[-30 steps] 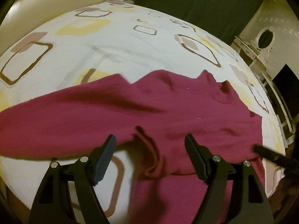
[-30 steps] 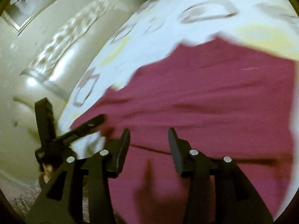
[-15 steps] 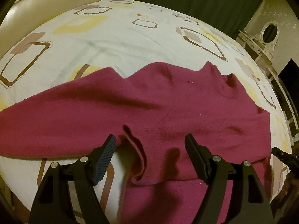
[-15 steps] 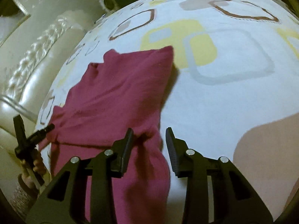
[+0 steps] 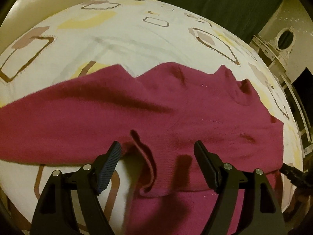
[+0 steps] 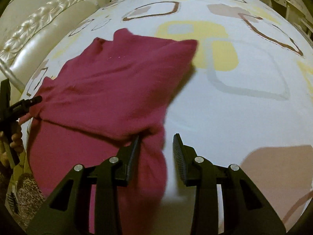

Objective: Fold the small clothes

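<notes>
The left gripper (image 5: 156, 154) is spread wide, its two dark ribbed fingers (image 5: 109, 164) well apart and holding nothing. Between them lies a rumpled fold of a magenta knit sweater (image 5: 137, 113), with a curled hem edge just in front of the left finger.

The right gripper (image 6: 155, 148) is also parted, though less widely, and grips nothing. Its left finger sits over the edge of the sweater (image 6: 109, 90); its right finger is over bare sheet just beside the sweater.

The sweater lies flat on a bed, on a white bedsheet (image 5: 121, 31) printed with yellow, brown and grey rounded squares. One sleeve stretches far out to the left of the sweater's body in the left wrist view, and the collar sits at the sweater's far edge. The lower part of the sweater hangs toward the near edge of the bed.

A cream padded headboard (image 6: 39, 29) stands beyond the sweater. Dark green curtains (image 5: 215, 2) hang beyond the far end of the bed, and a white dresser with a round mirror (image 5: 285, 37) stands to the right of the sweater.
</notes>
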{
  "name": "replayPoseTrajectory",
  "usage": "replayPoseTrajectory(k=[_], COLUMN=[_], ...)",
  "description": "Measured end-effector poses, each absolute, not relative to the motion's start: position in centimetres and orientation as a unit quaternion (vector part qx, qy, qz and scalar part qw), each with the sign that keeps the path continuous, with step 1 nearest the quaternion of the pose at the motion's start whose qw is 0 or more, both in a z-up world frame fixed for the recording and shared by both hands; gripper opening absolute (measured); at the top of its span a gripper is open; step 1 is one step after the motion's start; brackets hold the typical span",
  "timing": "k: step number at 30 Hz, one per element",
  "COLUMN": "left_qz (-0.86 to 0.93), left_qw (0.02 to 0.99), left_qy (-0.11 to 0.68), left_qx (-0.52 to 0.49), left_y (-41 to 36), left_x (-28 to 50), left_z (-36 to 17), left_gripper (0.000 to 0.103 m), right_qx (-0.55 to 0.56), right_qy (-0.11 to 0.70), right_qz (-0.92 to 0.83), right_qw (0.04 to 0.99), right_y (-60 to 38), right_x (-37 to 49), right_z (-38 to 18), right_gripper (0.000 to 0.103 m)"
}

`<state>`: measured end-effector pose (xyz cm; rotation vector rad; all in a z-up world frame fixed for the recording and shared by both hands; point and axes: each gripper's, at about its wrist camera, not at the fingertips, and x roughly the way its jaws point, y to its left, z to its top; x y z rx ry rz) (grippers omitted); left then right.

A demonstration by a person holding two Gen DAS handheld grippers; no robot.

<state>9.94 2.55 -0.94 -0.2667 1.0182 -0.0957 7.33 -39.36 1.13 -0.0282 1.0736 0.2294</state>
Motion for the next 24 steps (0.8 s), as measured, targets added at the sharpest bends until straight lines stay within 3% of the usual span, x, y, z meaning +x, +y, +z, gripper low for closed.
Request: replayPoseTrajectory(k=[2, 4, 8, 24], left_qz=[-0.045, -0.045, -0.051, -0.044], left_qw=[0.863, 0.864, 0.865, 0.862], left_qy=[0.487, 0.487, 0.485, 0.498], left_qx=[-0.127, -0.121, -0.117, -0.082], left_y=[2.5, 2.3, 2.1, 1.0], left_x=[10.0, 9.9, 9.9, 11.1], left_z=[-0.9, -0.8, -0.5, -2.5], left_gripper=[0.078, 0.078, 0.078, 0.079], right_qx=[-0.030, -0.025, 0.008, 0.215], right_qy=[0.500, 0.500, 0.489, 0.460], right_qz=[0.102, 0.098, 0.087, 0.098], right_qw=[0.860, 0.860, 0.868, 0.856], right_y=[-38.6, -38.5, -39.7, -47.2], right_x=[7.9, 8.5, 8.1, 5.9], right_z=[0.9, 0.5, 0.5, -1.2], right_gripper=[0.033, 0.018, 0.010, 0.007])
